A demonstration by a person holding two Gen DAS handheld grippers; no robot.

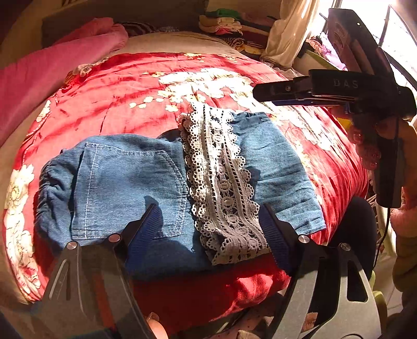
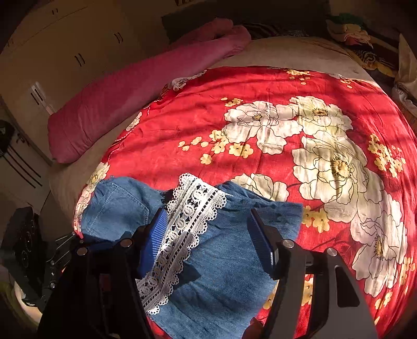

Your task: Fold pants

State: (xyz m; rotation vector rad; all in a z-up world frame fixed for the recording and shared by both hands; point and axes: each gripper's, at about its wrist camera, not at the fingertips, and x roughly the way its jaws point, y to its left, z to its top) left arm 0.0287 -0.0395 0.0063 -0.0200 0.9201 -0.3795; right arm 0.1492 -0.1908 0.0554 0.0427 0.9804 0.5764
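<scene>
Blue denim pants (image 1: 125,182) lie folded on a red floral bedspread (image 1: 130,99), back pocket up, with a white lace trim (image 1: 221,182) running across the middle. My left gripper (image 1: 208,211) is open and empty, hovering just above the pants' near edge. My right gripper (image 2: 206,219) is open and empty above the lace trim (image 2: 187,221) and denim (image 2: 224,273). In the left wrist view the right gripper (image 1: 260,92) is seen side-on at the right, above the bedspread beyond the pants.
A pink bolster (image 2: 130,104) lies along the bed's left side. Piled clothes (image 1: 229,23) and a cream curtain (image 1: 289,31) are at the bed's far end. White cupboards (image 2: 52,57) stand at left. The bedspread (image 2: 286,130) spreads beyond the pants.
</scene>
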